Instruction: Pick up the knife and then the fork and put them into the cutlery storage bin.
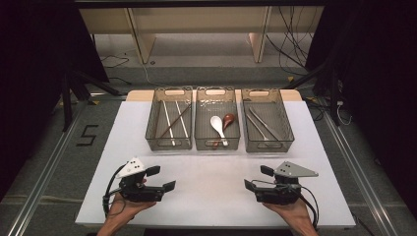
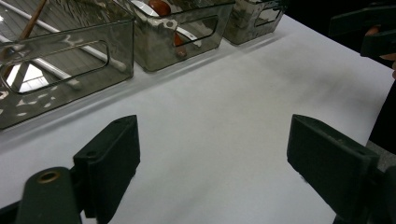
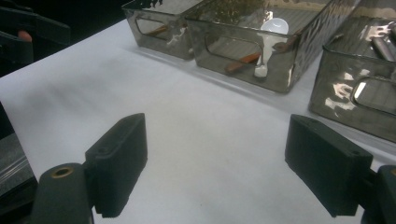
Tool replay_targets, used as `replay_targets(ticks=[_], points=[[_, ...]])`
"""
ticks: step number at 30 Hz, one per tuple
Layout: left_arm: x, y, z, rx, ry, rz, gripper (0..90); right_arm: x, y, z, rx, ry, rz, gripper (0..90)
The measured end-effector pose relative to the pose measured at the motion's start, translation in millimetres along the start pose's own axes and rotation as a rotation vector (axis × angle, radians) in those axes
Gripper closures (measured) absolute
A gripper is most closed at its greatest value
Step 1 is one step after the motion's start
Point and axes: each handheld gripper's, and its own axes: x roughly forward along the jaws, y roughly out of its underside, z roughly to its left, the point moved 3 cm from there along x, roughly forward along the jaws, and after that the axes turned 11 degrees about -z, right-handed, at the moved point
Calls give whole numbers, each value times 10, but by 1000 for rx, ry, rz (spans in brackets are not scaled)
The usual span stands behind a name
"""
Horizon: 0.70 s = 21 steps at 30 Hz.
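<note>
Three clear smoky bins stand in a row at the far side of the white table (image 1: 211, 167). The left bin (image 1: 168, 119) holds chopsticks (image 1: 173, 122), white and brown. The middle bin (image 1: 217, 119) holds a white spoon (image 1: 216, 124) and a brown spoon (image 1: 228, 119). The right bin (image 1: 267, 120) holds metal utensils (image 1: 260, 123). My left gripper (image 1: 161, 178) rests open near the front left, jaws pointing right, nothing between them. My right gripper (image 1: 257, 178) rests open near the front right, jaws pointing left, also empty. Each is held in a person's hand.
The bins' front walls (image 2: 65, 70) (image 3: 243, 51) stand well beyond both grippers, with bare white table between. The table's edges drop to a grey floor with rails; a shelf and cables lie behind the table.
</note>
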Motion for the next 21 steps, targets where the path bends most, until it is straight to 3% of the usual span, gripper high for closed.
replay_targets(ticks=[21], points=[[2, 15, 8, -9, -2, -4, 163, -30, 34, -17, 1, 8, -4, 215]])
